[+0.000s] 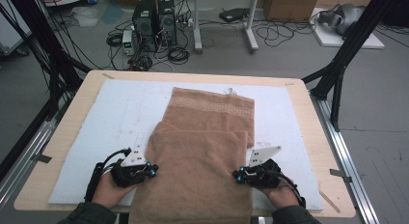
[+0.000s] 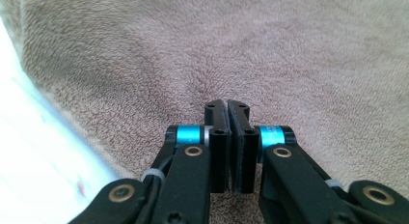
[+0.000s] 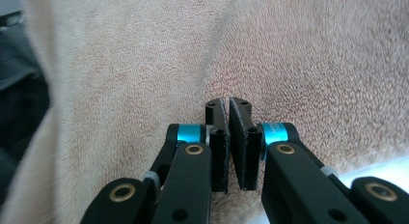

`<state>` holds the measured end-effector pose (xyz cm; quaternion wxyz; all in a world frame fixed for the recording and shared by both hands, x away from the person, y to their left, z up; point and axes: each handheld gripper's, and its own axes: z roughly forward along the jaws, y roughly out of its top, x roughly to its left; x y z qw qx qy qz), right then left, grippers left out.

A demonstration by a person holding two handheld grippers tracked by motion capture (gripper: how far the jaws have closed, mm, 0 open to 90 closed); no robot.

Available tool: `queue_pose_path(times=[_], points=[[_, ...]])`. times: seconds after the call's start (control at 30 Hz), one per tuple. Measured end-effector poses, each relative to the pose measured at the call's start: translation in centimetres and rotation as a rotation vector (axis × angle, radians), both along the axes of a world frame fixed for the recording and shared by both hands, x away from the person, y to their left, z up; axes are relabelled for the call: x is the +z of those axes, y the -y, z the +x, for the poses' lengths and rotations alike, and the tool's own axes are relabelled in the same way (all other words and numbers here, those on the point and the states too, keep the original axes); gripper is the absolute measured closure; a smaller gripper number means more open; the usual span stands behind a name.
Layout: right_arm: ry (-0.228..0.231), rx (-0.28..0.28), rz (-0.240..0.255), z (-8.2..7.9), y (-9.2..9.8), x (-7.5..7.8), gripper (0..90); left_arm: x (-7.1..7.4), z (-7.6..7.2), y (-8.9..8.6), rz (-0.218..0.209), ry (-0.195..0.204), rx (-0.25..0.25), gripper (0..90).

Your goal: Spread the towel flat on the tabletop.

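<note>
High view: both tongs, left (image 1: 150, 171) and right (image 1: 237, 175), closed at the towel's (image 1: 193, 166) edges.

Your sleeves: dark olive-green cuffs, at the bottom edge of the high view.
Your left gripper (image 1: 150, 171): black body, a light grey three-cornered plate on top, blue accents near the tip, a black cable looping off its left side.
Your right gripper (image 1: 237, 175): the same black build, grey plate and blue accents, with a black cable curling at its right.
Fingers (image 2: 217, 137): flat black blocks with small screw holes.
Links: black arms with brass-coloured rivets and bright blue sleeves.
</note>
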<state>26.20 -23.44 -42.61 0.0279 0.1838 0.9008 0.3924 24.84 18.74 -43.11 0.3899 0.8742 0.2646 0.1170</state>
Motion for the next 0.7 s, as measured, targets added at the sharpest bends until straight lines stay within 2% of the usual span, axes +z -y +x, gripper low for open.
queue_pose_path(times=[0.07, 0.17, 0.23, 0.27, 0.4, 0.47, 0.5, 0.57, 0.6, 0.63, 0.67, 0.7], points=[[-0.003, 0.023, -0.007, -1.2, -0.2, 0.2, 86.5, 0.1, -1.5, -0.6, -0.019, -0.004, -0.019, 87.0], [-0.006, 0.075, 0.019, -2.9, -0.3, 0.7, 84.3, 0.5, -3.0, -1.2, -0.038, -0.003, -0.045, 85.9], [0.013, 0.075, 0.047, -3.2, 0.0, 1.4, 80.4, 0.9, -2.9, -1.4, -0.055, 0.004, -0.040, 72.7], [0.038, 0.053, 0.045, -2.9, 0.2, 1.7, 76.3, 1.1, -2.5, -1.5, -0.066, 0.009, -0.034, 69.9], [0.075, -0.024, 0.008, -0.4, 0.5, 1.8, 70.8, 1.1, 0.1, -0.9, -0.073, 0.021, 0.004, 64.8], [0.066, -0.034, -0.008, 1.1, 0.4, 1.2, 67.5, 0.5, 1.4, -0.4, -0.062, 0.005, 0.027, 63.1], [0.056, -0.043, -0.017, 1.7, 0.3, 0.8, 66.7, 0.0, 2.0, -0.1, -0.044, -0.002, 0.034, 62.1], [0.018, -0.047, -0.030, 2.8, 0.0, -0.3, 66.7, -1.0, 2.9, 0.3, -0.005, -0.041, 0.032, 60.7], [0.005, -0.042, -0.041, 3.1, -0.2, -0.8, 71.3, -1.1, 2.9, 0.3, -0.016, -0.023, 0.029, 61.3], [0.004, -0.035, -0.056, 3.2, -0.3, -1.4, 75.5, -1.1, 2.9, 0.3, -0.014, -0.018, 0.029, 68.9], [-0.006, -0.037, -0.023, 3.2, -0.2, -1.5, 84.2, -1.1, 2.8, 0.2, -0.030, -0.036, 0.019, 75.3], [-0.016, -0.036, -0.012, 3.1, -0.1, -1.6, 85.5, -1.0, 2.6, 0.3, -0.022, -0.034, 0.016, 82.4]])
